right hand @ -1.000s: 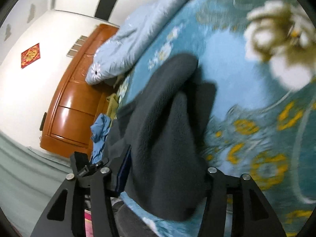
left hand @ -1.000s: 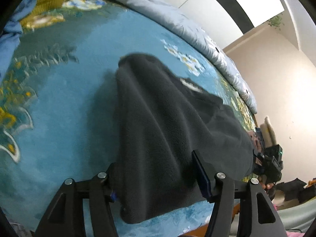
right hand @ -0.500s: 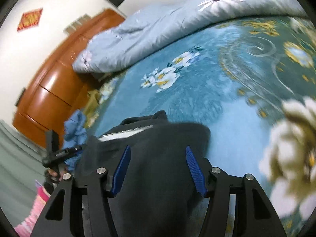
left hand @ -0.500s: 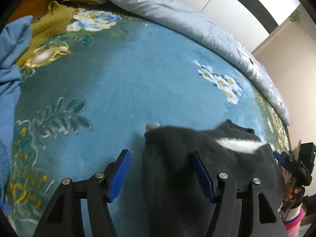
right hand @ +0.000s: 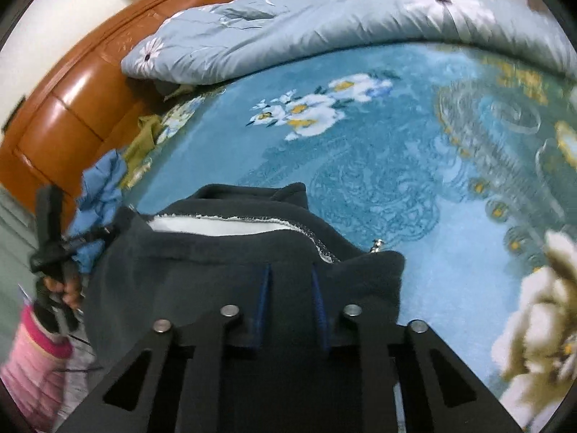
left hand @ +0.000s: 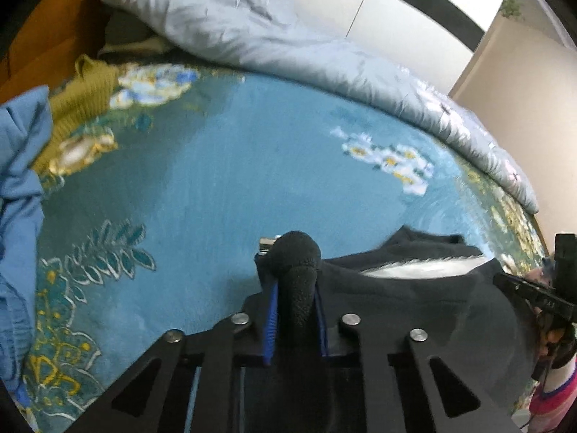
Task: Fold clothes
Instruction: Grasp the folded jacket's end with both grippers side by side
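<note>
A dark grey fleece jacket (left hand: 414, 288) with a white lining and a zipper lies at the near edge of a blue flowered bed cover (left hand: 234, 166). My left gripper (left hand: 295, 288) is shut on a bunched corner of the fleece. My right gripper (right hand: 290, 288) is shut on the jacket's (right hand: 223, 259) edge near the zipper pull (right hand: 377, 243). The fleece hangs stretched between the two grippers. Each gripper shows at the edge of the other's view.
A pale grey quilt (left hand: 288, 47) is rolled along the far side of the bed. A blue garment (left hand: 18, 166) and a mustard knit (left hand: 83, 93) lie at the left. A wooden headboard (right hand: 72, 101) stands behind. The bed cover (right hand: 396, 166) stretches ahead.
Both grippers were open over the fleece and have now shut on its near edge. The views have tilted from looking down on the jacket to looking across the bed.
</note>
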